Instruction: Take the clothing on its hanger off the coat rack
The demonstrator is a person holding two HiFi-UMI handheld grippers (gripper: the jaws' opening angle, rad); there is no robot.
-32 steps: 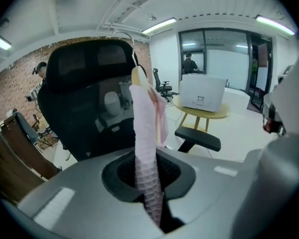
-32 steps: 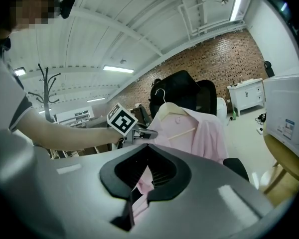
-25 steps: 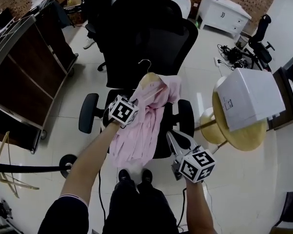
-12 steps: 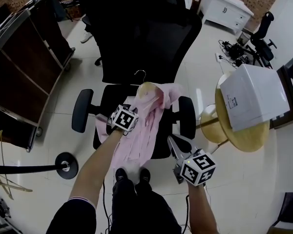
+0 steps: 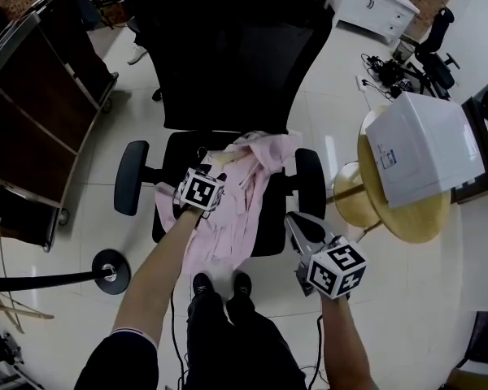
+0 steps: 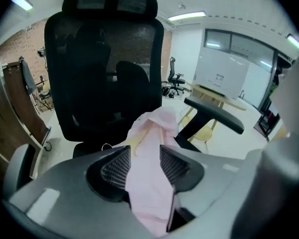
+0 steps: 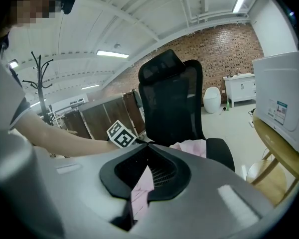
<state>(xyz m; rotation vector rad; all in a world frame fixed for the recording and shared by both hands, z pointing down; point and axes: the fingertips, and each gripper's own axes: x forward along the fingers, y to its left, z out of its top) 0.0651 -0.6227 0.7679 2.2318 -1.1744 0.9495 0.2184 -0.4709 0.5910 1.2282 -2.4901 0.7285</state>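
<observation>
The pink shirt [image 5: 244, 201] on its wooden hanger [image 6: 135, 141] lies on the office chair [image 5: 228, 71], between the left gripper's [image 6: 144, 150] fingers, which have just been opening. Judging from that, they should spread fully and back straight off so no cloth snags, while the right gripper's [image 7: 149, 146] fingers sit closed and empty, with the shirt just left of them.

We see the garment [image 5: 236, 210] as soft pink cloth, matt and creased, lying over a hanger [image 5: 217, 160] of pale, smooth wood. The chair back [image 5: 228, 63] looks like black mesh fabric, and its armrest [image 5: 128, 177] like matt black plastic. The floor [image 5: 98, 222] is pale tile with a glossy sheen. The round table [image 5: 427, 222] shows light, smooth wood. The box [image 5: 423, 145] on it is white and smooth, and the cabinet [image 5: 32, 112] has a dark wood finish.
</observation>
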